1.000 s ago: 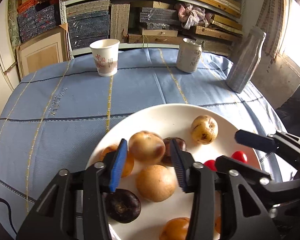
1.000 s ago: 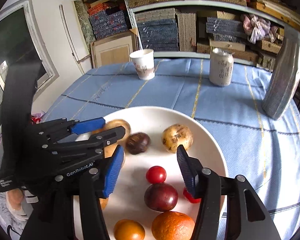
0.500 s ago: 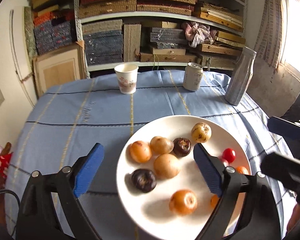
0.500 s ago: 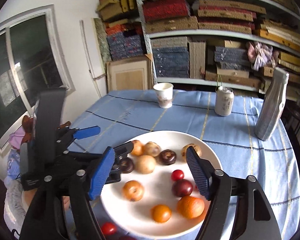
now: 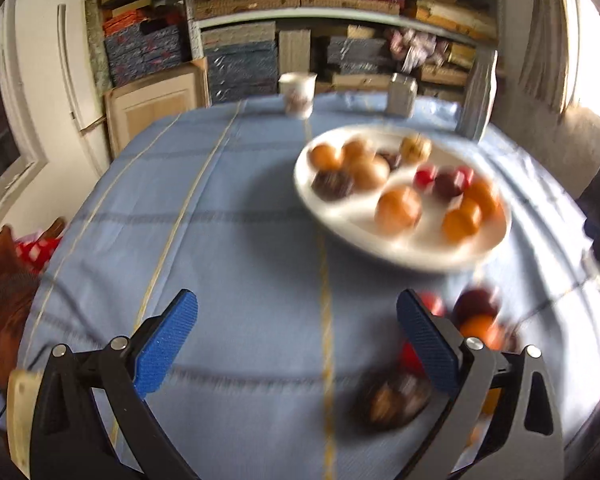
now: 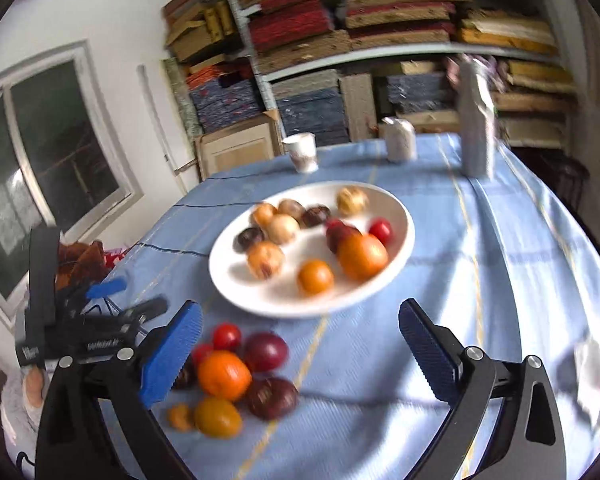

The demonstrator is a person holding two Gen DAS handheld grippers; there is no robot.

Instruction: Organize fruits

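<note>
Left gripper (image 5: pixel 296 332): jaws opening, spread wide, nothing between them but cloth; right gripper (image 6: pixel 300 336): jaws likewise opening, wide, empty, bare cloth in the gap.

Loose fruits (image 6: pixel 236 372) lie on the cloth at lower left of the right view, just beside that gripper's left pad; an orange (image 6: pixel 223 375), a dark plum (image 6: pixel 265 351), small red ones and a brown one, packed touching. In the left view the same heap sits lower right, partly behind the right pad; blurred. Plate (image 6: pixel 400 240), centre of the right view, already carries about a dozen fruits sorted by kind; it stands near the heap but apart from it.

Judgement: step in hand is fetching the next loose fruit. Take an outer one, e.g. the plum nearest the plate; straddle it alone, close gently, since round fruit will roll and neighbours may scatter; set it beside its like on the plate.

Surface: round table under blue striped cloth (image 5: pixel 228 208); cup (image 6: pixel 302 152), can (image 6: pixel 398 138) and bottle (image 6: pixel 476 120) along the far edge. Room: shelves (image 6: pixel 380 20) of stacked boxes behind; window (image 6: pixel 40 160) at left.
</note>
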